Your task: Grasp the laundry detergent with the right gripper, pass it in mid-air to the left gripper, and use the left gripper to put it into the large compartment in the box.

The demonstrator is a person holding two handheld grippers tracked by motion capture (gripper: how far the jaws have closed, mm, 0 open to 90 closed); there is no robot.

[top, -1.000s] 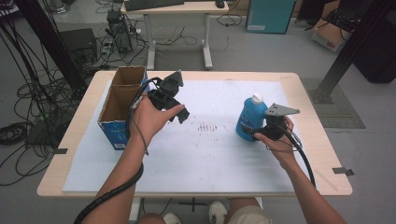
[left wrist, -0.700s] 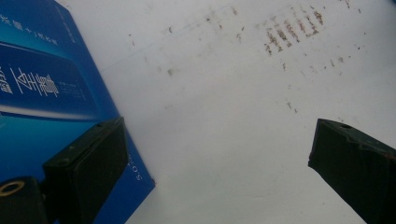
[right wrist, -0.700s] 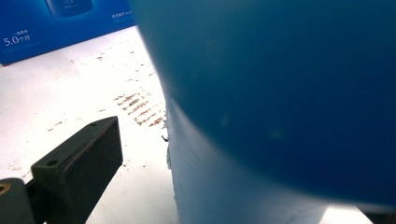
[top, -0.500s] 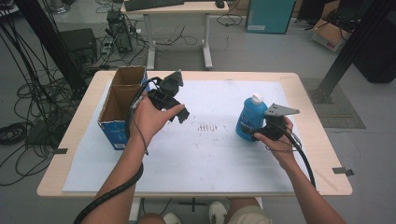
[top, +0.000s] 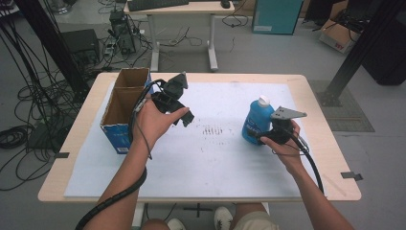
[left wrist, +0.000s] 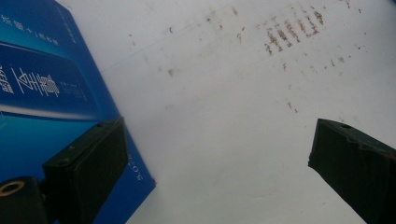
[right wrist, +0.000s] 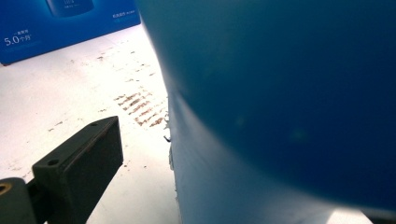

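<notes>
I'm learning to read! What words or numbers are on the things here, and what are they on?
"5.0" with small characters after it: on the blue box, right gripper view.
Large white Chinese characters on the blue box, left gripper view: cut off, unreadable.
Small print along its edge: blurred.
Blue bottle: no readable text.

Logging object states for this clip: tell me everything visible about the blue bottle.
The blue bottle looks like glossy plastic, with a white cap and a rounded body that narrows toward the neck. It stands upright on the white mat, right of centre. The right gripper is at its lower body; in the right gripper view one jaw stands clear to its left and the bottle sits very close to the camera, so a firm grip cannot be confirmed.
</notes>
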